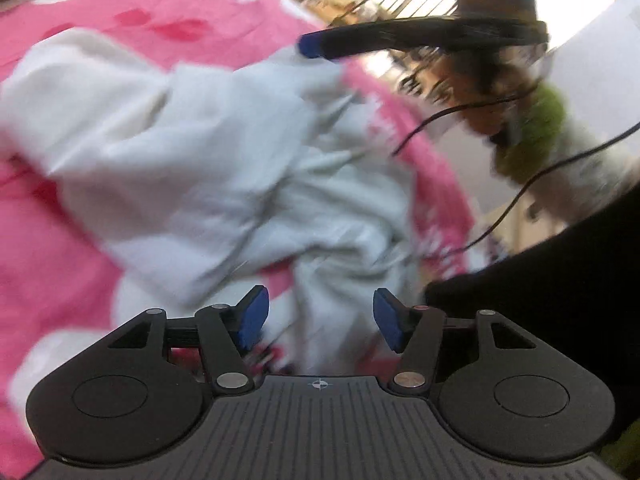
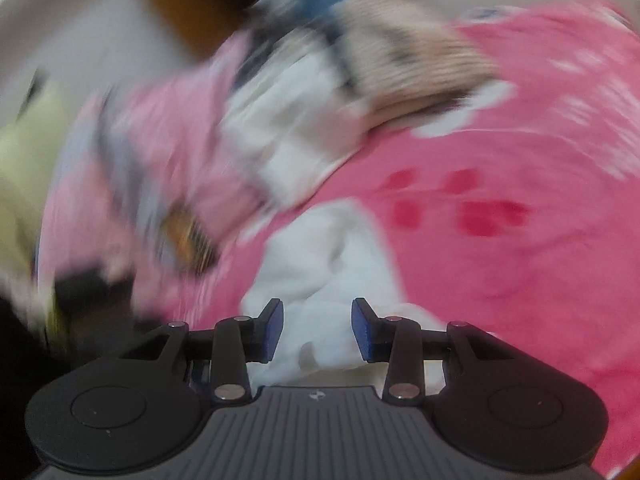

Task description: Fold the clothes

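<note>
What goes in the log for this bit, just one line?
left tool: open | right tool: open | crumpled white cloth garment: unfolded on pink blanket

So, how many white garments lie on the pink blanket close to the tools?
1 that I can tell: a crumpled white garment on the pink blanket, lying between the left tool and right tool. Blur may hide others in the far pile.

Pink patterned bedspread (image 1: 60, 240) under crumpled white garment (image 1: 208, 168), clothes pile (image 2: 248, 92)
</note>
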